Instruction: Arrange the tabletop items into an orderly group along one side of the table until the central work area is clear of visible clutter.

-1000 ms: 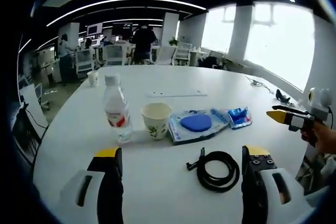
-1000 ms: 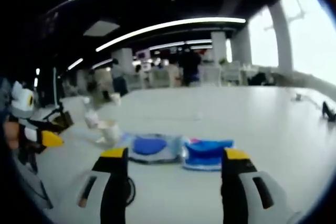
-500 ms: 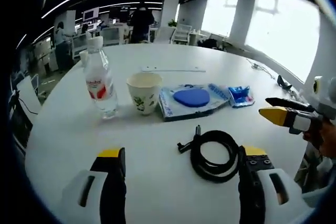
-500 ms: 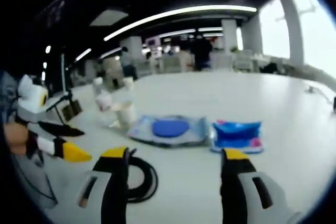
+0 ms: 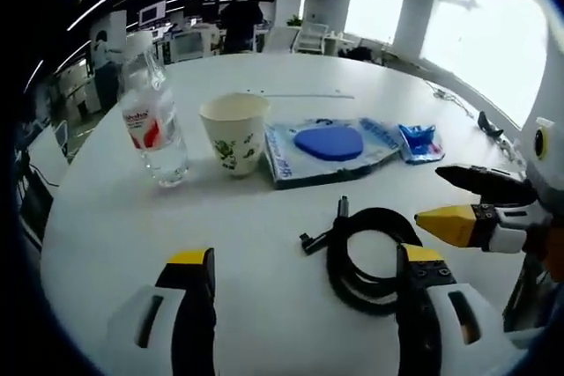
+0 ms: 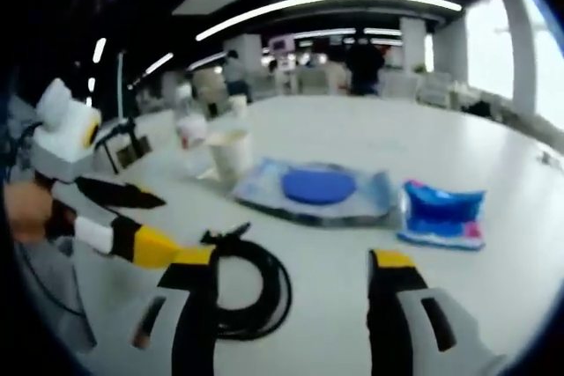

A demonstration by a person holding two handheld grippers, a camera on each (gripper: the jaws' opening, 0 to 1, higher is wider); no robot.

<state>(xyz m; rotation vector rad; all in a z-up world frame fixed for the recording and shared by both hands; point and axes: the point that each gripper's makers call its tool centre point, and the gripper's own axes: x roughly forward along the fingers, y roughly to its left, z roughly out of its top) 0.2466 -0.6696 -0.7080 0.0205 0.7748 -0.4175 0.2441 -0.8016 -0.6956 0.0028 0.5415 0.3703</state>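
A coiled black cable [image 5: 374,253] lies on the white table, just ahead of my left gripper [image 5: 304,255], whose jaws stand open around nothing. Behind it in a row stand a water bottle [image 5: 154,125], a paper cup [image 5: 233,132], a flat blue package [image 5: 326,147] and a small blue packet [image 5: 420,141]. My right gripper [image 5: 432,195] comes in from the right, open, beside the coil. In the right gripper view the cable [image 6: 251,283] lies by the left jaw of the open right gripper [image 6: 293,258]. There the left gripper [image 6: 166,224] is next to the coil, with the cup [image 6: 229,154], package [image 6: 317,191] and packet [image 6: 443,215] beyond.
The round white table [image 5: 115,217] stretches far back, with a thin white strip [image 5: 300,94] and a small black object [image 5: 485,121] near its right edge. Office desks, chairs and standing people are behind it. Bright windows line the right side.
Both views have moved forward and down toward the table. The cable now lies closer to both pairs of jaws, and the two grippers have drawn nearer each other over the coil.
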